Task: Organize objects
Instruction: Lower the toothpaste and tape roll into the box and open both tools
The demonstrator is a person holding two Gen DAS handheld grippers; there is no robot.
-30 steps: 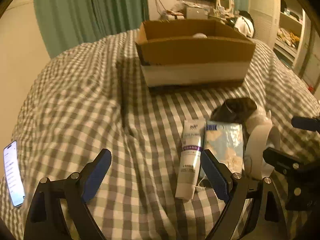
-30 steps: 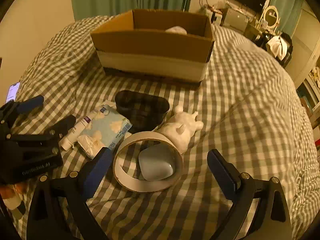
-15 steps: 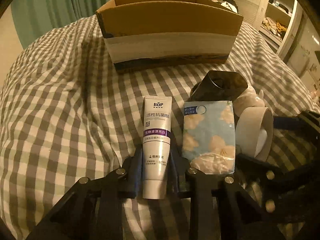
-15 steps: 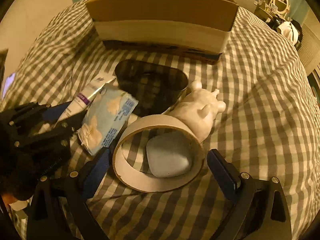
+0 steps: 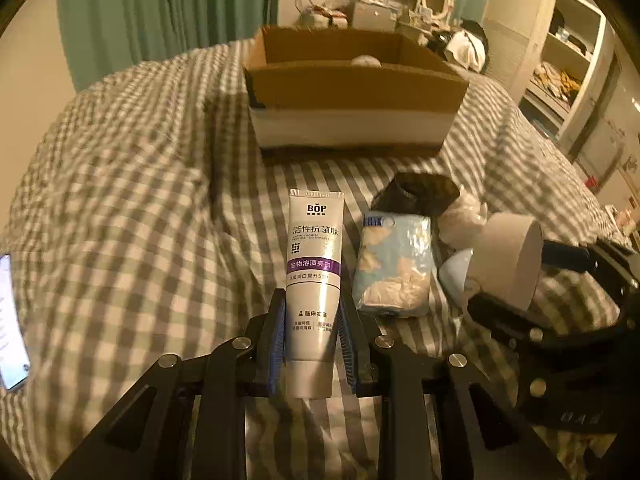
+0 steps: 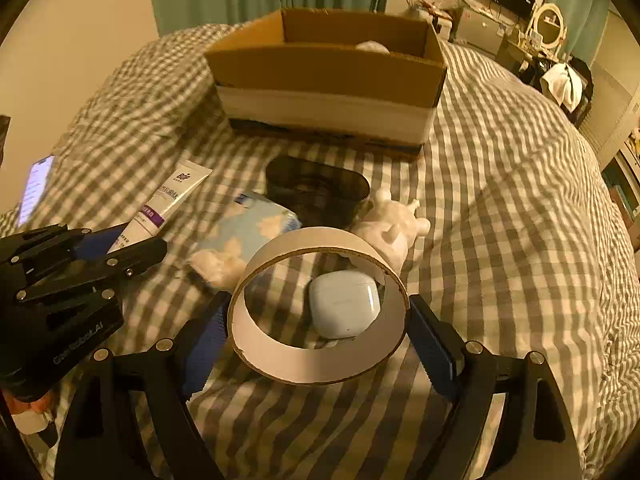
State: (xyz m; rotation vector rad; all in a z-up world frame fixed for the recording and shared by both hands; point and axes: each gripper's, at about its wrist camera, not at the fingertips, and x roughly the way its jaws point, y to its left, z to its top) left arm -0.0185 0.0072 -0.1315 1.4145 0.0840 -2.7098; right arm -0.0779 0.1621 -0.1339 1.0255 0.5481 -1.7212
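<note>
My left gripper is shut on the lower end of a white toothpaste tube, which points toward an open cardboard box. The tube sits a little above the checked bedcover. My right gripper has its jaws closing on a wide white tape roll. Both pads touch the roll's sides, and it is tilted up off the cover. A pale blue earbud case shows through the roll's ring. In the left wrist view the tape roll stands at the right.
A blue tissue pack, a black pouch and a white figurine lie between the grippers and the box. Something white sits inside the box. A lit phone lies at the bed's left edge. Shelves and furniture stand behind.
The left gripper went from wide open to shut on the toothpaste tube and raised it. The right gripper's jaws narrowed onto the tape roll, which tilted up off the cover.
</note>
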